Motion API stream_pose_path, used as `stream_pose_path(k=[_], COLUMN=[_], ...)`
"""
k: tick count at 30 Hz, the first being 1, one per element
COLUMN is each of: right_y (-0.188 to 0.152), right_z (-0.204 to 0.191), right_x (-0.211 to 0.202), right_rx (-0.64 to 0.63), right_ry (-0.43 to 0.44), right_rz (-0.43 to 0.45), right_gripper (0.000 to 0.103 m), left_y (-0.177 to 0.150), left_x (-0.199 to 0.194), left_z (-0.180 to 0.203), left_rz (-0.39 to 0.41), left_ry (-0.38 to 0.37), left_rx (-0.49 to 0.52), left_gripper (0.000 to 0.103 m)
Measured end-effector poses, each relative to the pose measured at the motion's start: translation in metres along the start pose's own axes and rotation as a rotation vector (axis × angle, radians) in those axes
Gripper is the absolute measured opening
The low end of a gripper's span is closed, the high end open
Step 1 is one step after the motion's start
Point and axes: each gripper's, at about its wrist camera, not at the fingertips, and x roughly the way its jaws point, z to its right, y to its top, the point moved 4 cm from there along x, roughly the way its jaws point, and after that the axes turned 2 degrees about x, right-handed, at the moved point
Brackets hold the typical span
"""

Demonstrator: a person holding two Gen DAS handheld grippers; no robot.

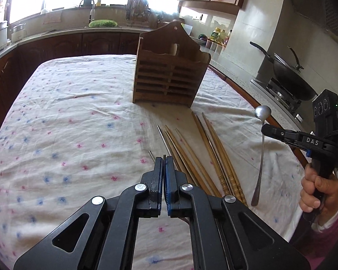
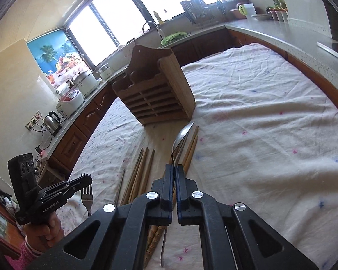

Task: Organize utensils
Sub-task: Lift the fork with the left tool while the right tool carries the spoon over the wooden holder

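Observation:
A slatted wooden utensil holder (image 1: 169, 74) (image 2: 155, 94) stands upright on the cloth-covered table (image 1: 67, 123). In front of it lie several wooden chopsticks (image 1: 214, 153) (image 2: 142, 173) and a thin steel one (image 2: 120, 186). My left gripper (image 1: 164, 158) (image 2: 86, 177) is shut on a metal fork (image 2: 87, 194), pinched near the tines, with the handle hanging down. In the left wrist view the fork is hidden by the fingers. My right gripper (image 2: 174, 166) (image 1: 264, 129) is shut on a steel spoon (image 1: 262, 112) (image 2: 182, 135), bowl up, handle hanging down.
The table is ringed by kitchen counters with dark wood cabinets. A wok (image 1: 290, 74) sits on a stove to the right, and a kettle (image 2: 51, 119) and rice cookers stand on the left counter. A sink with a green basket (image 2: 174, 37) lies beyond the holder.

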Motion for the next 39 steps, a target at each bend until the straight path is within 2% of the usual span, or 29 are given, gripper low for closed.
stream_pose_path(k=[11,15,18,30,39], right_y=[0.029,0.042,0.053,0.124,0.185], right_z=[-0.028,-0.034,-0.037,-0.055,-0.063], right_x=[-0.02,-0.022,-0.022,-0.011,0.014], right_rx=[-0.087,-0.093,-0.094,-0.143,-0.166], right_ry=[-0.008,-0.006,-0.006,0.001,0.008], right_rz=[0.109,0.147,0.178,0.335,0.476], right_gripper=[0.002,0.002,0.002,0.002,0.002], left_y=[0.049,0.072,0.088,0.173,0.245], left_x=[-0.049,-0.058,-0.06,-0.05,-0.018], left_z=[-0.017,-0.025,-0.028,-0.024,-0.026], left_rz=[0.191,0.255,0.282,0.42,0.542], left_ry=[0.068,0.127,0.137,0.252,0.38], left_rx=[-0.031,-0.045,-0.047,0.03,0.08], left_gripper=[0.002,0.002,0.002,0.002,0.002])
